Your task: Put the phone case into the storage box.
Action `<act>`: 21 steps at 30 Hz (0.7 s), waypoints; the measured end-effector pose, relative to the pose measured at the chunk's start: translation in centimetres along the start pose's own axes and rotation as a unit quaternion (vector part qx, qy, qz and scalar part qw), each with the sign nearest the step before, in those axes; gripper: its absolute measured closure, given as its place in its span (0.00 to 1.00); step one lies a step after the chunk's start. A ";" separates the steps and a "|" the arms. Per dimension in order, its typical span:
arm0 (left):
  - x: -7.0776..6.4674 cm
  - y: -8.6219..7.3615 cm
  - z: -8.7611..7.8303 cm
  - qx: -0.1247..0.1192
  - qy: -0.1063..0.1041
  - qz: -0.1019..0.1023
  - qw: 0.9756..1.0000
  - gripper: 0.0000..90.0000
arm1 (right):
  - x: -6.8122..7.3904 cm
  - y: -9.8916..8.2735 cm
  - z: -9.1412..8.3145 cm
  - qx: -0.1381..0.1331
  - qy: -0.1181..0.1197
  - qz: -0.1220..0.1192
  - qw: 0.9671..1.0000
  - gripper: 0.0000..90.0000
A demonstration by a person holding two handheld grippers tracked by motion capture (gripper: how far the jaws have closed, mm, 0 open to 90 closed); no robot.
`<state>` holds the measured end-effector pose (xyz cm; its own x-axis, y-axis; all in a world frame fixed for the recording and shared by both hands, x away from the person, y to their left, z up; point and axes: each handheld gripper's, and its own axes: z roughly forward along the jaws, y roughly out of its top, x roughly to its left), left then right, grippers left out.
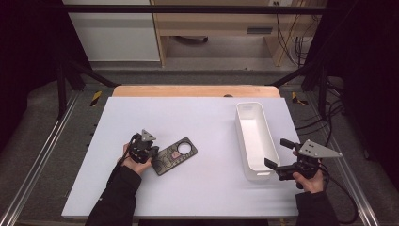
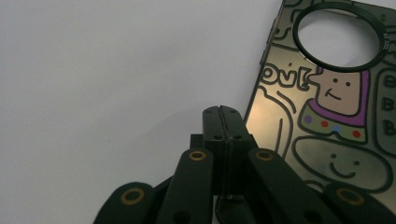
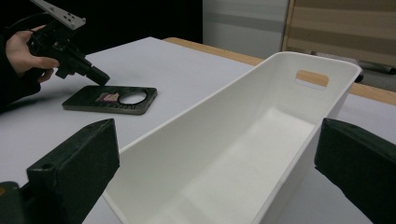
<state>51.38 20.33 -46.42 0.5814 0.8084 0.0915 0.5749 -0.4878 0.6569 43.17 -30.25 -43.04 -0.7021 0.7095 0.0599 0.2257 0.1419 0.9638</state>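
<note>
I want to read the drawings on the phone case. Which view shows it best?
The left gripper view: the phone case is close, its cartoon figures and round camera hole sharp. The high view shows it whole but small; the right gripper view, flat and distant.

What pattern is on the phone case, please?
Cartoon doodle figures on the dark phone case; clearest in the left gripper view.

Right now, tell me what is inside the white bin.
The white bin holds nothing on its visible floor and walls. Its nearest end is hidden by the rim and the right gripper.
</note>
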 end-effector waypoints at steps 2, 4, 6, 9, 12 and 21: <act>0.1 0.0 -0.2 -0.005 0.003 -0.002 1.000 0.99 | 0.0 0.0 0.0 0.000 0.000 0.000 1.000 0.00; 0.3 0.1 -0.5 -0.015 0.004 -0.006 1.000 0.99 | 0.0 0.0 0.0 0.000 0.000 0.000 1.000 0.00; 0.5 0.1 -1.0 -0.026 0.004 -0.008 1.000 0.97 | 0.0 0.0 0.0 0.000 -0.001 -0.001 1.000 0.00; 0.8 0.2 -1.7 -0.045 -0.004 -0.012 0.999 0.94 | 0.0 0.0 -0.1 -0.001 -0.001 0.000 1.000 0.00; 0.9 0.5 -2.5 -0.064 -0.016 -0.001 0.998 0.89 | 0.0 0.0 0.0 0.001 -0.001 -0.001 1.000 0.00; 0.3 1.6 -3.9 -0.080 -0.044 0.035 0.995 0.59 | 0.1 0.0 0.0 0.001 0.000 -0.002 1.000 0.00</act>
<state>50.20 21.12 -42.43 0.6690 0.7390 0.0798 0.4362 -0.4772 0.7629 43.11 -30.19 -43.07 -0.7027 0.7092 0.0565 0.2244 0.1456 0.9636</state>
